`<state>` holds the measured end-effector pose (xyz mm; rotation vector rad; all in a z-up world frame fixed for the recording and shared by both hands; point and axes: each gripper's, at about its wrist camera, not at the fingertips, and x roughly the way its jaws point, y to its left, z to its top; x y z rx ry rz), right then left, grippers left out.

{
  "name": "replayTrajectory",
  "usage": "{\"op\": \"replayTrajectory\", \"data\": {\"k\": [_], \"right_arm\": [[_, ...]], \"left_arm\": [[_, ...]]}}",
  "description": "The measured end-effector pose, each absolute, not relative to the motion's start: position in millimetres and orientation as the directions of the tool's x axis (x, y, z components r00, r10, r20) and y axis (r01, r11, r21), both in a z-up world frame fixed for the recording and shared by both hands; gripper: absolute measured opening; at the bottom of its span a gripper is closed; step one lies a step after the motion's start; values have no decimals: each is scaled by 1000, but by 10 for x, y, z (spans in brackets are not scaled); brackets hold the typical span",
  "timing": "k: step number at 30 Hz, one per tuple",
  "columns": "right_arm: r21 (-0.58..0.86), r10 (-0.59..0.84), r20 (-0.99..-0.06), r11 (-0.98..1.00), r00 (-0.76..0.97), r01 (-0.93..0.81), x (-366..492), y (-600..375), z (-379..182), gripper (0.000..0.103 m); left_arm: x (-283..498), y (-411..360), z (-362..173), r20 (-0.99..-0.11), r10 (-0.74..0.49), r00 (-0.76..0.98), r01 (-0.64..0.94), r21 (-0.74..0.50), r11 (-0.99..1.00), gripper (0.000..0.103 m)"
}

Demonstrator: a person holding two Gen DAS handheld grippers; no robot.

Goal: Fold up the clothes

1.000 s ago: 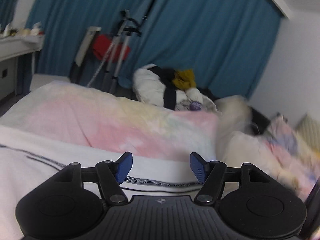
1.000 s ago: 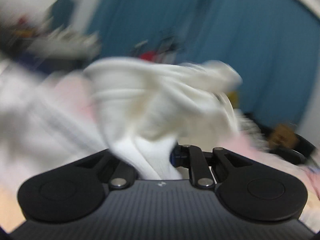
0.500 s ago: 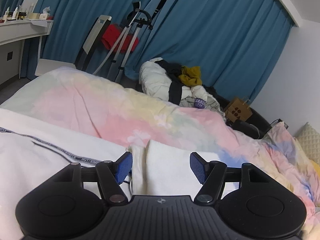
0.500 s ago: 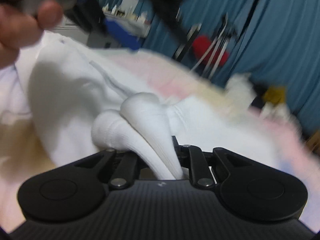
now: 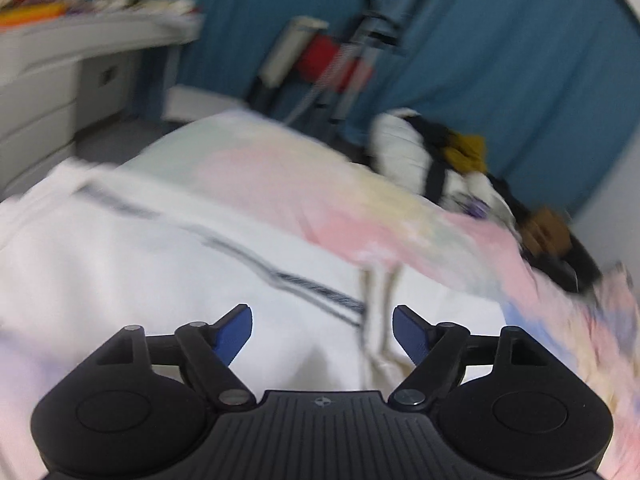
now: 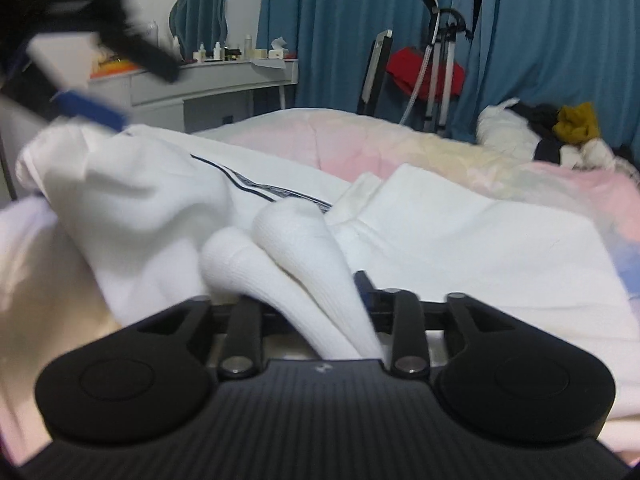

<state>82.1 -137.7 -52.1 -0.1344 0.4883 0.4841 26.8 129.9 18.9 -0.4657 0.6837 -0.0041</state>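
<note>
A white garment (image 5: pixel 160 280) with a dark striped band lies spread on a pastel bedspread (image 5: pixel 320 184). My left gripper (image 5: pixel 322 332) hovers over it, its jaws opening, and nothing sits between the blue pads. In the right wrist view the same garment (image 6: pixel 160 200) is bunched up. Its ribbed white cuff (image 6: pixel 296 248) lies in two folds between the jaws of my right gripper (image 6: pixel 300 280). Those jaws are opening and the cloth hides the left finger. At the top left the left gripper shows only as a black blur, and its blue pad (image 6: pixel 92 110) is over the garment's raised edge.
Beyond the bed's far side lies a pile of clothes (image 6: pixel 540 132). A stand with a red item (image 6: pixel 424 68) is in front of blue curtains (image 6: pixel 540 20). A white desk (image 6: pixel 224 80) with small bottles and a mirror stands at the left. A white wall closes the right.
The left view has swung left across the garment, and its jaws stand wider. The right gripper's jaws have parted a little around the cuff. The hand at the top left has gone from sight.
</note>
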Motion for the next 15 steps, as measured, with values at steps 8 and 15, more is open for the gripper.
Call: {"op": "replayTrajectory", "data": {"k": [8, 15], "right_arm": [[232, 555, -401, 831, 729, -506, 615, -1486, -161, 78], [236, 455, -408, 890, 792, -389, 439, -1665, 17, 78]], "left_arm": [[-113, 2199, 69, -692, -97, 716, -396, -516, 759, 85], [-222, 2706, -243, -703, -129, 699, -517, -622, 588, 85]]}}
